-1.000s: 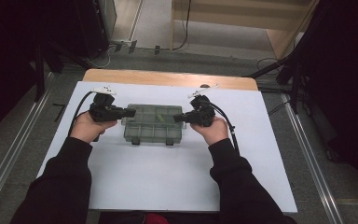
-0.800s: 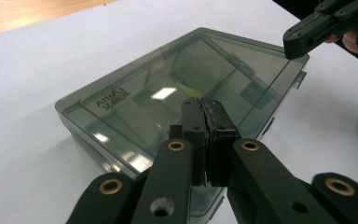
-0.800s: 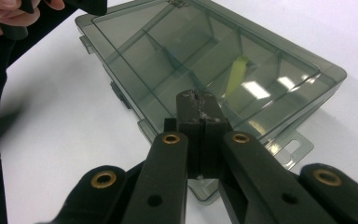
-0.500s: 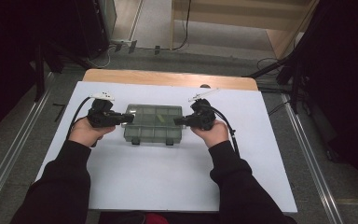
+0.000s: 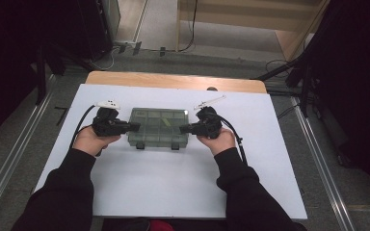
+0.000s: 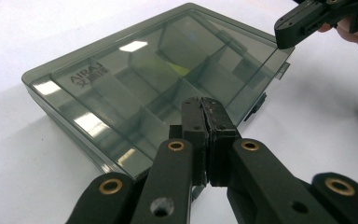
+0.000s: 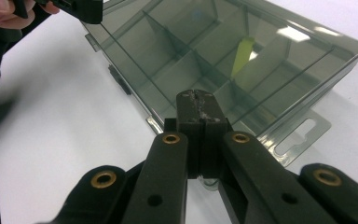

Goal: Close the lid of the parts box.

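Note:
A smoky see-through compartment box (image 5: 158,127) lies shut on the white table top, with two latches on its near side. In the left gripper view the box (image 6: 144,88) has a raised brand name on its lid and a yellow piece (image 6: 175,70) in one compartment. My left gripper (image 5: 134,127) is shut, with its tips at the box's left end. My right gripper (image 5: 183,129) is shut too, at the right end. Seen close, the left gripper (image 6: 204,105) and the right gripper (image 7: 197,100) both have their jaws pressed together over the box (image 7: 242,56) rim, with nothing between them.
The white table top (image 5: 173,192) has open space in front of the box and on both sides. A wooden strip (image 5: 173,81) runs along its far edge. Metal rails (image 5: 9,163) flank the table. A hang tab (image 7: 303,135) sticks out from the box's end.
Both hands have slid a little toward the person along the ends of the box. The box has stayed where it was, and both grippers remain shut.

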Demonstrator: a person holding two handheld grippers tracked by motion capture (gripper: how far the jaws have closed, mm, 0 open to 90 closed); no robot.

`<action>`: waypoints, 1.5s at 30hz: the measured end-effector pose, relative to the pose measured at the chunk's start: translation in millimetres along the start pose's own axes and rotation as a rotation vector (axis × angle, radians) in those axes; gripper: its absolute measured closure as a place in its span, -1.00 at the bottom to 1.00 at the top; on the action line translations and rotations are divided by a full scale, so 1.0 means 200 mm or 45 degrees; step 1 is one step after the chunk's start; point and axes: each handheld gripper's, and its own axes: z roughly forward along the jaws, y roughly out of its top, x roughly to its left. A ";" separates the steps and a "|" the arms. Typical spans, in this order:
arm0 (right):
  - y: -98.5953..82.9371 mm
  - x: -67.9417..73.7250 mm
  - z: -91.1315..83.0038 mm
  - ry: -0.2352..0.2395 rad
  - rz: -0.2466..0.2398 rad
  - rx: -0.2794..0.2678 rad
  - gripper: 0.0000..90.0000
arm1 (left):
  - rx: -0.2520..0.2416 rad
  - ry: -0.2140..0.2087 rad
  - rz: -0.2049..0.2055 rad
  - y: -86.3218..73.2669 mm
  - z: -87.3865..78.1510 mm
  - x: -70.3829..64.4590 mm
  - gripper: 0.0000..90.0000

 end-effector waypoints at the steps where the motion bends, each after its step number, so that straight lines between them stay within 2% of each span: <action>1: 0.00 0.00 0.01 0.003 -0.001 -0.001 1.00 | 0.000 -0.001 0.002 0.00 0.00 0.00 0.97; 20: -0.05 0.00 0.03 -0.013 0.016 0.007 1.00 | 0.021 0.030 0.015 -0.06 0.02 0.00 0.97; 34: -0.08 0.00 0.05 -0.021 0.028 0.022 1.00 | 0.038 0.013 -0.012 -0.10 0.03 -0.01 0.97; 39: -0.09 -0.01 0.06 -0.021 0.036 0.028 1.00 | 0.050 0.019 -0.001 -0.10 0.04 -0.01 0.97; 45: -0.09 -0.01 0.06 -0.019 0.041 0.020 1.00 | 0.037 0.007 -0.012 -0.11 0.04 0.00 0.97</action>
